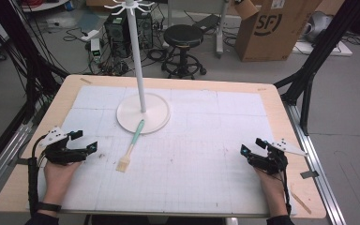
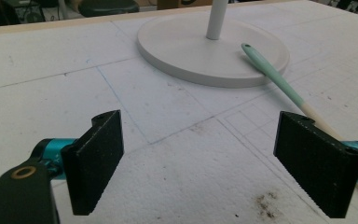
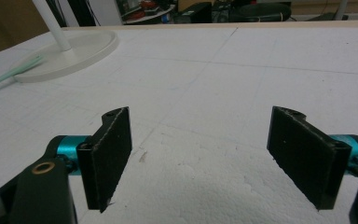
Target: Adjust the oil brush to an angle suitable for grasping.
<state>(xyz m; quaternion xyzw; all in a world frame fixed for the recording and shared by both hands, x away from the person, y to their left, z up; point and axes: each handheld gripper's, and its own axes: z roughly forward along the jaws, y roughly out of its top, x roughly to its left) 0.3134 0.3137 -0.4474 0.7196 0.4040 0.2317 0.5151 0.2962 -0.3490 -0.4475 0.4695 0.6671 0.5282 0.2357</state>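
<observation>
Each hand carries a black two-jaw tool: the left gripper [image 1: 83, 142] and the right gripper [image 1: 251, 146], both topped by a grey three-cornered plate. Their flat rectangular fingers [image 2: 95, 158] are black and rough-textured, mounted on teal metal cylinders. A brass-ringed screw hole marks each body. Black cables trail back; a dark wristband circles the left wrist.

The high view looks down from overhead; both gripper views sit low, sharing the white stand base [image 1: 143, 113].
</observation>
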